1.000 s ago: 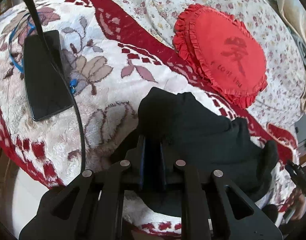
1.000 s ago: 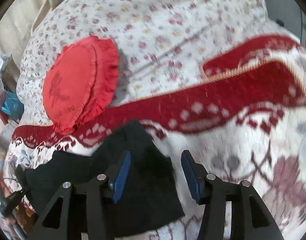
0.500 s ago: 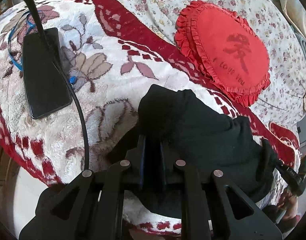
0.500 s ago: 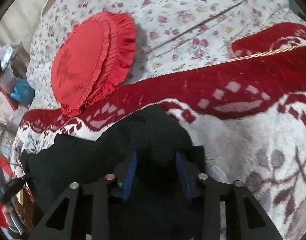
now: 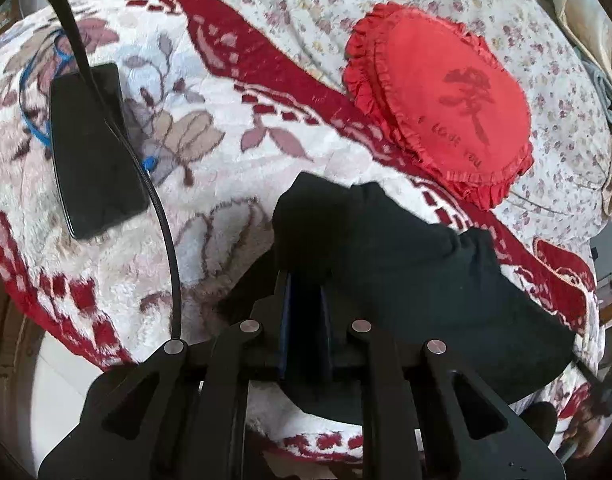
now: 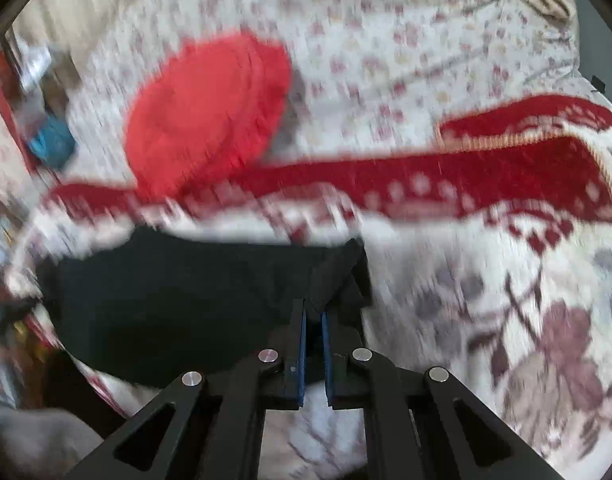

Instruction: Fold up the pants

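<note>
Pants: black, bunched in a loose heap on the near part of the bed, lying on the plush blanket; no flat, squared fold is visible yet.
Left hand-held gripper: nearest the camera in the left wrist view, jaws drawn together and clamped on one edge of the pants.
Right hand-held gripper: its jaws have just been closing and now pinch a raised corner of the pants; this view is blurred, so finer detail cannot be told.
Blanket: white plush with a red border and a leaf pattern, directly under the garment.
Phone: a dark slab lying flat on the blanket, off to the left and apart from the pants, with a black cable crossing over it.
Cushion: red, round and frilled, lying farther back on the flowered sheet, just past the blanket's red border and near the pants' far edge, whether touching cannot be told.
Progress: early, as a judgement. Both ends of the cloth are gripped, which reads as the start of a lift or spread.
Left to do: probably straightening the heap, laying leg on leg, then folding it over and setting it down flat.
</note>
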A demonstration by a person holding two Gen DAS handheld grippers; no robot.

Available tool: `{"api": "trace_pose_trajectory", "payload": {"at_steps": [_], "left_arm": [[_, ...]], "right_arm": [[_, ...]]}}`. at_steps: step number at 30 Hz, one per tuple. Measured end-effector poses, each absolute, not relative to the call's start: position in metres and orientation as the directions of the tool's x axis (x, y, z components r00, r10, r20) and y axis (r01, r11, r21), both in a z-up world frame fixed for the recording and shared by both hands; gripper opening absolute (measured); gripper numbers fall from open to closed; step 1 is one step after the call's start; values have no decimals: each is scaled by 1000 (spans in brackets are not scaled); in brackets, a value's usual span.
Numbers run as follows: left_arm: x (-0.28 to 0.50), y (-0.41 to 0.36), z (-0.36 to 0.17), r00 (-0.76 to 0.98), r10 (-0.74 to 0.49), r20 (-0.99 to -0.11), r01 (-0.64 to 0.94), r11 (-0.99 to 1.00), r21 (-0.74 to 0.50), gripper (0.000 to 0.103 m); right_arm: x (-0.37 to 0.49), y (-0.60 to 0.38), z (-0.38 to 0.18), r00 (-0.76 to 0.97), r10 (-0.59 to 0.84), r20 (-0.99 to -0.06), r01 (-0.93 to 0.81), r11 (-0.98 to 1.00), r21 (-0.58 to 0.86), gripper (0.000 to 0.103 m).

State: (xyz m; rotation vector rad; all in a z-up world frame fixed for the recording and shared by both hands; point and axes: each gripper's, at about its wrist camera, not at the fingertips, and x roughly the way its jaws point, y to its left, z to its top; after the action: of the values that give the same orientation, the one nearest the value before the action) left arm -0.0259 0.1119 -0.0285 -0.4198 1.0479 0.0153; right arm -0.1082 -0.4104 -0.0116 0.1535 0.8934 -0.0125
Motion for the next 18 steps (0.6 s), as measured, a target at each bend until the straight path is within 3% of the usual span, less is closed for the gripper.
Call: {"api": "trace_pose_trajectory", "payload": {"at_steps": [4,7,10,13,16,18], "left_arm": [[-28,111,-34,500,-175,-848,-215,923,-318,15],[-32,118,-26,496,-178,-850,-219,922,-321,22],[-33,127,-16,510,-162,-845,-225,923,-313,27],[-31,130,-6,530,-98,-843,-245,933,-262,28],[-26,129,-4,535,-114,-837,-238,931,-279,32],[-22,125,-4,534,-148,-832,-212,930,-302,50]], "right_arm": [[-94,-423,-53,518,44,-854,147,979,140,12],[-101,-430,-32,560,-4,-829,174,978,112,28],[-104,-430,-3,623,-27,-782,177,978,106,33],[-96,-406,21,698,110,-708,64,975,214,49],[-68,-355,23,699,229,-677,-91,968,234,51],[-41,-318,18,677,309,-667,-184,950,253,51]]}}
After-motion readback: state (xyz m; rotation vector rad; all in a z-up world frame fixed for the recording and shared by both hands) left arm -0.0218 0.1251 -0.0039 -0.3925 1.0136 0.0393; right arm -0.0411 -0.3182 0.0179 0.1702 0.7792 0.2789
